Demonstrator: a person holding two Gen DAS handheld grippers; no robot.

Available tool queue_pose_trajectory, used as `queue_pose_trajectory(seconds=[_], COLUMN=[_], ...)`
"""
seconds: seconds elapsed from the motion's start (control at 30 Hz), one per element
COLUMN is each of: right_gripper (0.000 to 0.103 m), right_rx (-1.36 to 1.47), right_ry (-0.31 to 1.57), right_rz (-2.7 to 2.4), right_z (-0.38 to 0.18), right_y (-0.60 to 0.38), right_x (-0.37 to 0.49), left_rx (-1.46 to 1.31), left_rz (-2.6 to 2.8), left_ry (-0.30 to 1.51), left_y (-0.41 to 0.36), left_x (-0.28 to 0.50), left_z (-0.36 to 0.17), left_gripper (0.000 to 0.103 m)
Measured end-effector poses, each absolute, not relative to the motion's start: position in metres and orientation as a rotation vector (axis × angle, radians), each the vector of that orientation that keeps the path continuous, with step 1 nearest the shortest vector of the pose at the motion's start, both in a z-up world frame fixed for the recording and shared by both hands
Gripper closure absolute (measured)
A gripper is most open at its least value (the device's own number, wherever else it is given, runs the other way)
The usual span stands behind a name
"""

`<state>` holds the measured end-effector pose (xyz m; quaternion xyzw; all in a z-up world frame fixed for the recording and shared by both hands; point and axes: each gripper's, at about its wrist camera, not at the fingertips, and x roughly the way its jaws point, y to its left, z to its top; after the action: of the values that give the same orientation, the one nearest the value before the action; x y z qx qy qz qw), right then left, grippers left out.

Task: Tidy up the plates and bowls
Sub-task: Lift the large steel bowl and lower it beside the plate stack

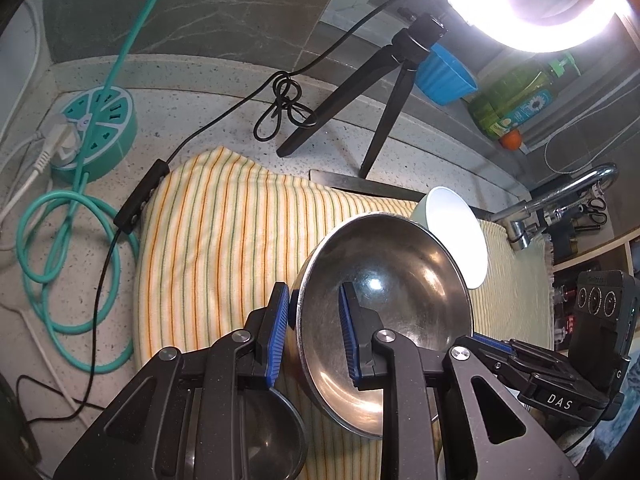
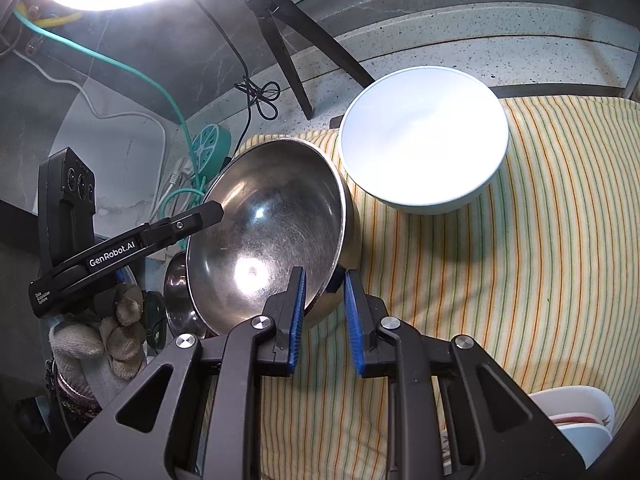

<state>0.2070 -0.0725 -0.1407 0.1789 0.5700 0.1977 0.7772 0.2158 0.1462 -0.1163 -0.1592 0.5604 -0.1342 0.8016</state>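
Steel bowl (image 2: pixel 264 232) tilted above the striped towel (image 2: pixel 520 260), just beside the white bowl (image 2: pixel 424 140), rim clamped by both left gripper (image 1: pixel 314 336) and right gripper (image 2: pixel 325 320) jaws; uneven pull could twist it free onto that bowl; dishes below are mostly hidden.

Stacked dishes (image 2: pixel 576 424) cut by the frame's lower right edge; ring lamp (image 1: pixel 532 4) overexposed, its top cropped.
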Motion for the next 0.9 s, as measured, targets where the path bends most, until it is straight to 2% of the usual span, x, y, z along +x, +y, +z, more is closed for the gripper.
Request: queue_pose_trajectory(seconds=[0.47,0.9], right_gripper=[0.082,0.082], right_rx=[0.395,0.364], right_ry=[1.181,1.163], right_rz=[0.465,0.576], right_z=[-0.12,-0.094], right_y=[-0.081,-0.085], right_x=[0.191,0.148], left_rx=[-0.36,-0.39], left_rz=[-0.289,-0.245], left_ry=[1.141,1.048], left_y=[0.14,0.138], left_x=[0.192,0.13], left_z=[-0.089,-0.054], left_gripper=[0.081,0.081])
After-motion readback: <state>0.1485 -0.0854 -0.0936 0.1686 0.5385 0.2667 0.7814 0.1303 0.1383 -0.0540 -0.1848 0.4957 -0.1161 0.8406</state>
